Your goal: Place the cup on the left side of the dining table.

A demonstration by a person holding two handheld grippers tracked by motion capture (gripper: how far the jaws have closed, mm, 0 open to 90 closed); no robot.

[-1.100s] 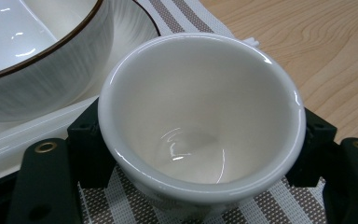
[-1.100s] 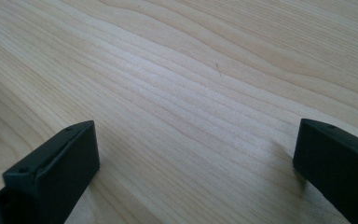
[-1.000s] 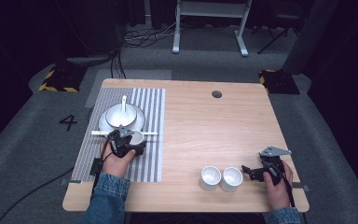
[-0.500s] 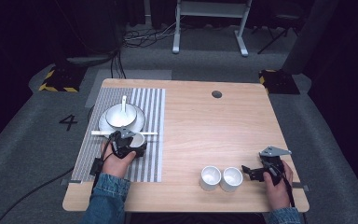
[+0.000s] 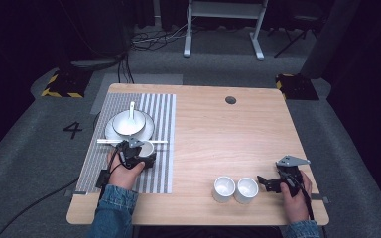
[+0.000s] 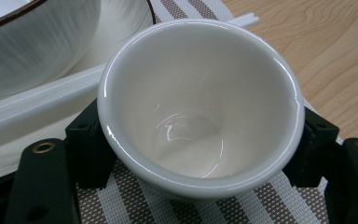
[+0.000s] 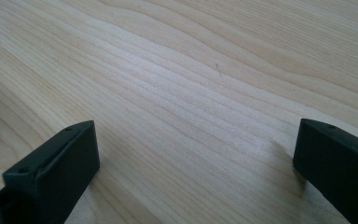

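Left gripper view shows my left gripper [image 6: 200,158] closed around the small white cup [image 6: 200,107], one jaw on each side, so it cannot tip. The cup sits on the striped mat [image 6: 242,205], just beside the chopsticks [image 6: 42,98] and plate [image 5: 110,133]. My right gripper [image 7: 196,172] waits wide open over bare table [image 7: 205,74].

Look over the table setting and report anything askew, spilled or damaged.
Nothing stands out. The bowl sits upright on its plate on the striped mat, with a spoon in it. The cup in the left gripper is empty and shows no damage. Two cups stand upright beside the open right gripper.
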